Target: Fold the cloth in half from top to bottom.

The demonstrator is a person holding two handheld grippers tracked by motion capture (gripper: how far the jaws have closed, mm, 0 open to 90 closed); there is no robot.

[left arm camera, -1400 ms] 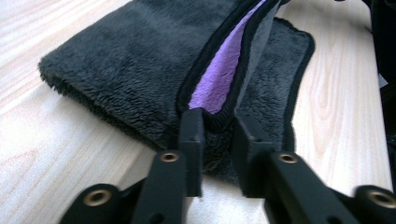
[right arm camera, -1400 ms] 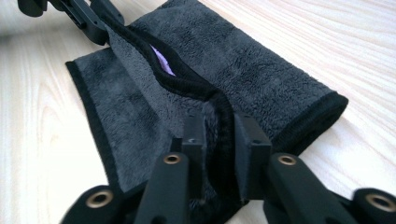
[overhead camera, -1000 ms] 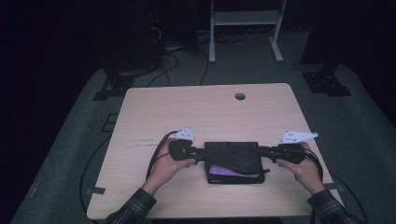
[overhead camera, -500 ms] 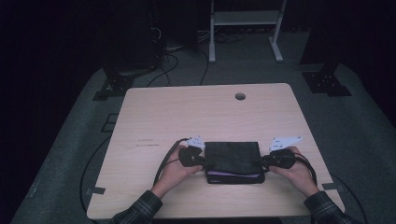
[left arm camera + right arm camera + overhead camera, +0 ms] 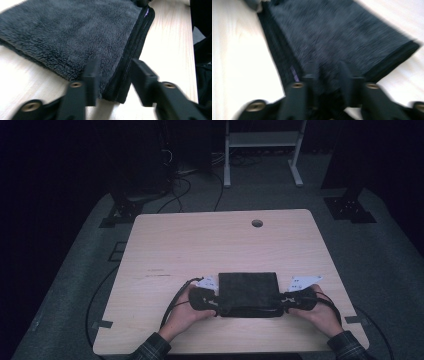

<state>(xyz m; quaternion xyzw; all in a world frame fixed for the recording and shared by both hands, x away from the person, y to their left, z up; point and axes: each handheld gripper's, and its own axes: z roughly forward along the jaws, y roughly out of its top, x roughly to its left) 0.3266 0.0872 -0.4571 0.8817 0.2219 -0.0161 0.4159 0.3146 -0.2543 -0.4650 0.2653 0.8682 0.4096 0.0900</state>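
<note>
both the left gripper (image 5: 212, 301) and the right gripper (image 5: 290, 301) have just been opening, released from the folded dark towel (image 5: 248, 292) now lying flat on the table (image 5: 200, 245), so this fold looks finished.

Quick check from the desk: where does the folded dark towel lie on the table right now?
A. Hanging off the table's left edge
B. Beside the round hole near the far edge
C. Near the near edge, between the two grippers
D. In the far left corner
C: in the high view the folded dark towel lies flat near the table's near edge, with the left gripper at one end and the right gripper at the other.
</note>
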